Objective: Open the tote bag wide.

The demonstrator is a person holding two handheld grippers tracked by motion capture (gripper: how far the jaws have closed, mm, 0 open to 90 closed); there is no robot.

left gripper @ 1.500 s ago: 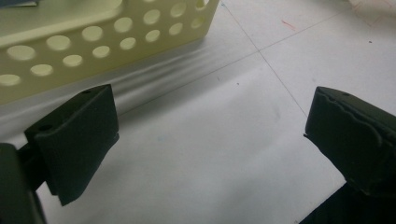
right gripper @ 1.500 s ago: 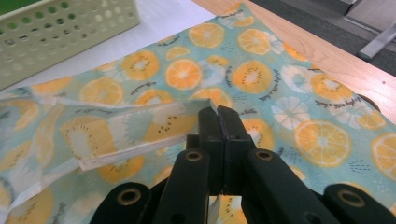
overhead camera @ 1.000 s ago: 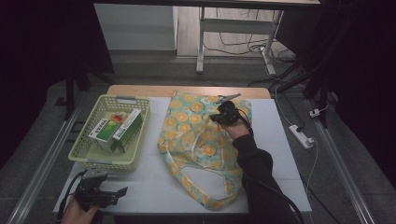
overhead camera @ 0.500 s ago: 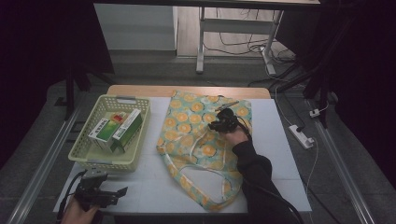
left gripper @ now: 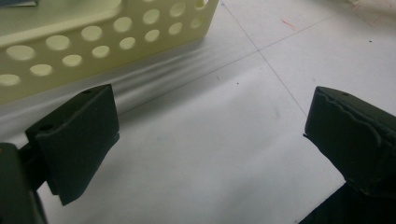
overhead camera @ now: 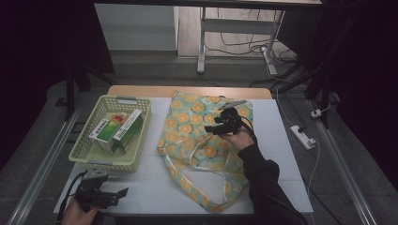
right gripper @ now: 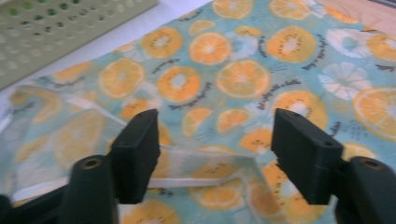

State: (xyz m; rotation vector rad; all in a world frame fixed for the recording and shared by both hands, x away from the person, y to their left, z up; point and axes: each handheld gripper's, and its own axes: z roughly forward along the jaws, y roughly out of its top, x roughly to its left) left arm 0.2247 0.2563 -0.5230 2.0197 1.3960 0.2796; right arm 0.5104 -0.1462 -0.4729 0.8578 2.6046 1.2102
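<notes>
White table (overhead camera: 155, 187) | orange-print bag (right gripper: 243, 79) under parted right gripper (right gripper: 215, 154) fingers (right gripper: 137, 149)

Your right gripper (right gripper: 215, 158) has matt black jaw pads over a glossy, crinkled orange-print tote bag (overhead camera: 197, 136). At nine o'clock of the bag, the perforated basket (overhead camera: 87, 152) looks like smooth plastic, on a matt white tabletop (left gripper: 219, 154).

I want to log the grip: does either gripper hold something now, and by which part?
Nothing is held. The right gripper, jaws just opened, hovers over the orange-slice-printed fabric tote bag; the left gripper is open above the white table.
</notes>
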